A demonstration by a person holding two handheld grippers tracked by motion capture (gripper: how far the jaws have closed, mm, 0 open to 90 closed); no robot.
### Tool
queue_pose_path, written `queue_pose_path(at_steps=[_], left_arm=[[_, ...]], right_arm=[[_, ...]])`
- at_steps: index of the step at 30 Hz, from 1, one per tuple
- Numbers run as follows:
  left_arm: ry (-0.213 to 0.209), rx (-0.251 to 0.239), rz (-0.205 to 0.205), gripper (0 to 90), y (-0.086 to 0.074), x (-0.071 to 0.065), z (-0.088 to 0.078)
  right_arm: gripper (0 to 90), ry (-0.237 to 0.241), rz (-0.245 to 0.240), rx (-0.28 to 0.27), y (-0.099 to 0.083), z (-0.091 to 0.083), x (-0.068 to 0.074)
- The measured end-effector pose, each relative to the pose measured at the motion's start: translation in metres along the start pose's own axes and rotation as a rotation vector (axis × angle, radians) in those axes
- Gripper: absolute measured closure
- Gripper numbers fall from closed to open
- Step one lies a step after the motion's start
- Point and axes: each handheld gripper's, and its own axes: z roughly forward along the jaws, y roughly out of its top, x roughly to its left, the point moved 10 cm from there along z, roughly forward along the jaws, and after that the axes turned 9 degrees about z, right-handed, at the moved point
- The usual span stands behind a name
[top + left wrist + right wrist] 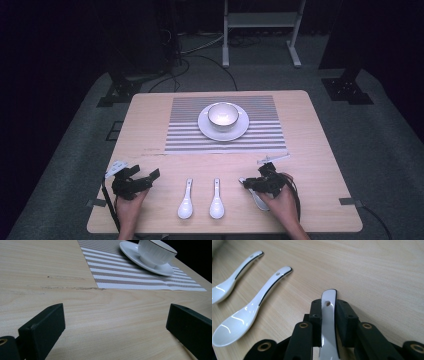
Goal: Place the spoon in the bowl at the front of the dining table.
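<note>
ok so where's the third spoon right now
In the right gripper, its handle clamped between the fingers, near the table's front edge, right of the two loose spoons.

Cup [223, 115] on saucer [205, 127], spoons [185, 200] nearer.

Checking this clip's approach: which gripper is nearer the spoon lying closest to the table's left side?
Left. The left gripper hovers open just left of that spoon; the right gripper sits beyond a second spoon, shut on a third.

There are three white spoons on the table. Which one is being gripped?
The spoon on the right: its handle is clamped between the jaws of the right tongs. The middle spoon and left spoon lie free on the table.
</note>
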Motion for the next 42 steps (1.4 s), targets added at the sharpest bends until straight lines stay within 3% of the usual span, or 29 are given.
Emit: queue_pose_path(at_steps=[4, 6, 10, 14, 15, 17, 18, 19, 26, 37, 42], left_arm=[[-0.001, 0.003, -0.001, 1.0, 0.000, 0.000, 0.000], [0.000, 0.007, 0.002, 1.0, -0.001, 0.000, 0.000], [-0.001, 0.003, -0.001, 1.0, 0.000, 0.000, 0.000], [0.000, 0.005, 0.001, 1.0, 0.000, 0.000, 0.001], [0.000, 0.005, 0.001, 1.0, 0.000, 0.000, 0.001], [0.005, 0.008, 0.002, 1.0, -0.001, 0.000, 0.000], [0.005, 0.008, 0.002, 1.0, -0.001, 0.000, 0.000], [0.007, 0.010, 0.004, 1.0, -0.001, 0.000, 0.000], [0.009, 0.011, 0.005, 1.0, -0.001, 0.000, 0.001], [0.010, 0.012, 0.008, 1.0, -0.001, 0.000, 0.001], [0.010, 0.012, 0.010, 1.0, -0.001, 0.000, 0.001]], right_arm=[[76.8, -0.019, -0.031, 0.039, 0.000, 0.000, 0.001], [84.2, -0.024, -0.041, 0.058, -0.002, 0.000, 0.001], [84.3, -0.021, -0.037, 0.064, -0.001, -0.001, -0.001], [84.2, 0.056, 0.008, 0.052, 0.001, -0.006, 0.002], [84.2, 0.056, 0.008, 0.052, 0.001, -0.006, 0.002], [83.5, 0.114, 0.046, 0.018, 0.007, -0.014, 0.002], [83.5, 0.114, 0.046, 0.018, 0.007, -0.014, 0.002], [83.7, 0.153, 0.072, -0.003, 0.012, -0.020, 0.002], [84.0, 0.269, 0.134, -0.074, 0.025, -0.042, 0.003], [84.6, 0.335, 0.181, -0.139, 0.036, -0.056, 0.002], [85.0, 0.397, 0.220, -0.155, 0.041, -0.055, 0.002]])
